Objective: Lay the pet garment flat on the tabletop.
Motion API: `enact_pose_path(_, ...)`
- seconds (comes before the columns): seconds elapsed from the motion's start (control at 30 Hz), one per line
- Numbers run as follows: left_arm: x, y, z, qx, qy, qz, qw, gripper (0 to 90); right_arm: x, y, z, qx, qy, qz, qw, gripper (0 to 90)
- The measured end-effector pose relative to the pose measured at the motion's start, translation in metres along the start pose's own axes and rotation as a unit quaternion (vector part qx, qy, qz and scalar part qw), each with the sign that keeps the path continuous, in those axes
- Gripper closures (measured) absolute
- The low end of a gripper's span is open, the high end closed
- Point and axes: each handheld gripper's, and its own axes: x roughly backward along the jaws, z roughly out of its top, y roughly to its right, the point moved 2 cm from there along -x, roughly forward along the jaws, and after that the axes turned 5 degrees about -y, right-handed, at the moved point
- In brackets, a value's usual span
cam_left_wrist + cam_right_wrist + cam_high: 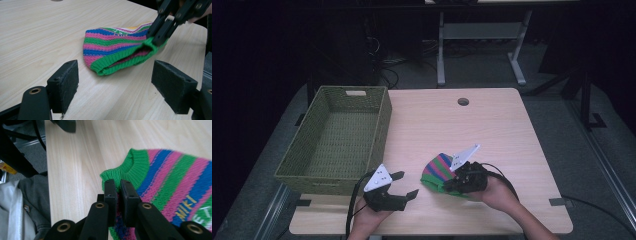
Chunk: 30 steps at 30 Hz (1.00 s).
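A striped knit hat [438, 169] in pink, blue and green with a green ribbed cuff lies on the wooden table near its front edge. My right gripper [451, 184] is shut on the cuff of the hat [160, 182], its jaws pinching the knit at the hem [119, 192]. In the left gripper view the hat [115, 47] lies just ahead, its cuff lifted a little by the right gripper [156, 37]. My left gripper [404, 184] stands open to the left of the hat, apart from it, with nothing between its pads [63, 82].
A green woven basket [362, 95] with nothing visible inside stands at the table's left side, close behind the left gripper. A cable hole [463, 101] sits near the far edge. Bare wood [452, 130] spreads across the middle and the right.
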Motion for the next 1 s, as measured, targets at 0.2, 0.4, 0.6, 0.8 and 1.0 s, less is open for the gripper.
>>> enact_pose_path(0.2,-0.001,0.001,0.001,-0.008,-0.004,-0.002,1.0,21.5,0.027,-0.002,0.007,-0.007,0.024,-0.012,0.9996,83.9)
enact_pose_path(0.4,-0.003,0.005,0.002,-0.015,0.005,-0.009,0.9998,23.0,0.05,0.001,0.008,-0.009,0.045,-0.019,0.9988,84.0)
enact_pose_path(0.6,-0.006,0.007,0.003,-0.016,0.006,-0.018,0.9997,24.2,0.064,0.002,0.008,-0.005,0.057,-0.019,0.9982,84.1)
enact_pose_path(0.8,-0.01,0.011,0.006,-0.017,0.012,-0.032,0.9993,27.6,0.074,-0.002,0.007,-0.002,0.065,-0.018,0.9977,84.1)
enact_pose_path(1.0,-0.019,0.014,0.009,-0.017,0.009,-0.032,0.9993,28.6,0.083,-0.003,0.009,0.003,0.073,-0.017,0.9972,84.2)
